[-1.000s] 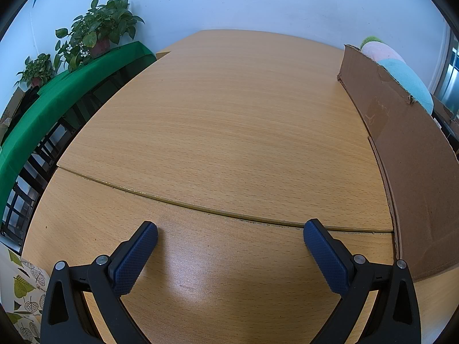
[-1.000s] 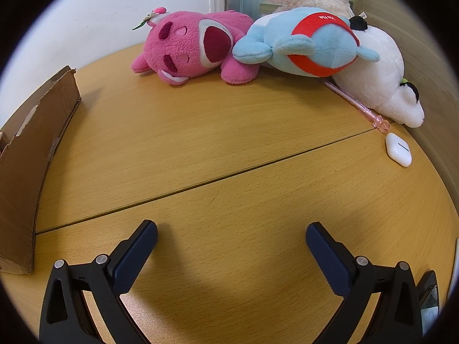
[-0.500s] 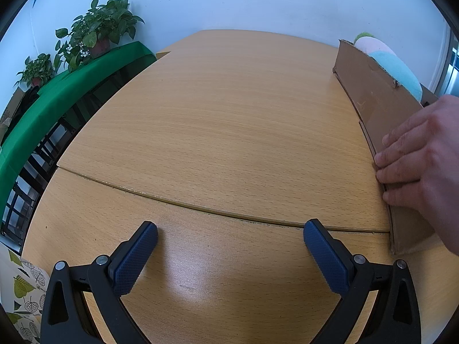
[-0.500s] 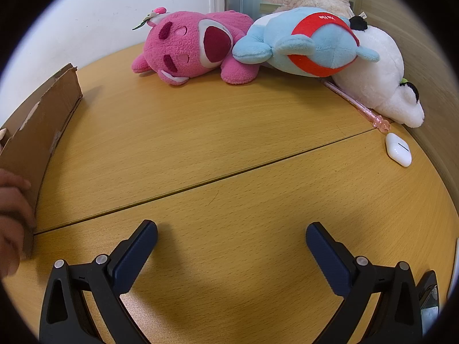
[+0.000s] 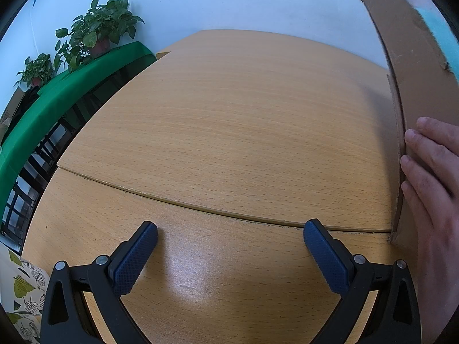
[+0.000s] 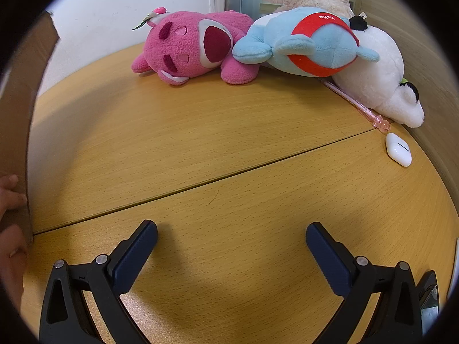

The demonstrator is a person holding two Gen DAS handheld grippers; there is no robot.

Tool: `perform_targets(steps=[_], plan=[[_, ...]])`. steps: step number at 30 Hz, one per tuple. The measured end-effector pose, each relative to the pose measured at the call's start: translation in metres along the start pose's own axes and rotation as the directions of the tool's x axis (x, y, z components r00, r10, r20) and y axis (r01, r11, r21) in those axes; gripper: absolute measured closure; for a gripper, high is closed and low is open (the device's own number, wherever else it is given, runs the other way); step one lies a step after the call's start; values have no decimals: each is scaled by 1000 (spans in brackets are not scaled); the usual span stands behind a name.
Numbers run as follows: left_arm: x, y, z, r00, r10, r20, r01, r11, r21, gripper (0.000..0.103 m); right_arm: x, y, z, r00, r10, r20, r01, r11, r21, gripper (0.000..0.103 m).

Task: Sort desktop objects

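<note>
In the right wrist view a pink plush bear, a blue and red plush and a white plush lie at the far end of the wooden desk. A pink pen and a white earbud case lie by the white plush. My right gripper is open and empty over the near desk. My left gripper is open and empty over bare desk. A cardboard box stands at the right, with a bare hand on its wall.
The box and the hand also show at the left edge of the right wrist view. Potted plants stand on a green-covered shelf beyond the desk's left edge. A wooden panel borders the desk on the right.
A bare hand has come in and taken hold of the cardboard box's wall; the box now stands taller and closer in both views. Both grippers have stayed still and open.
</note>
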State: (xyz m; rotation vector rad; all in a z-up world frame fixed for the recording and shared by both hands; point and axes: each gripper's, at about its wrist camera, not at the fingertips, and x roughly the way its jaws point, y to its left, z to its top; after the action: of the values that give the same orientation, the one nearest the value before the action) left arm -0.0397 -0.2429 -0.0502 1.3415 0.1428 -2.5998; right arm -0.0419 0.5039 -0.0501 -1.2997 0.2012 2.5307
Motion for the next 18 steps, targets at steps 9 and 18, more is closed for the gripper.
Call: perform_targets(steps=[9, 18], plan=[[1, -1, 0, 1000, 0, 1, 0, 1000, -1, 0, -2, -1, 0, 1000, -2, -1, 2, 1000, 1, 0], [0, -1, 0, 1000, 0, 1, 0, 1000, -1, 0, -3, -2, 0, 1000, -2, 0, 2, 1000, 0, 0]])
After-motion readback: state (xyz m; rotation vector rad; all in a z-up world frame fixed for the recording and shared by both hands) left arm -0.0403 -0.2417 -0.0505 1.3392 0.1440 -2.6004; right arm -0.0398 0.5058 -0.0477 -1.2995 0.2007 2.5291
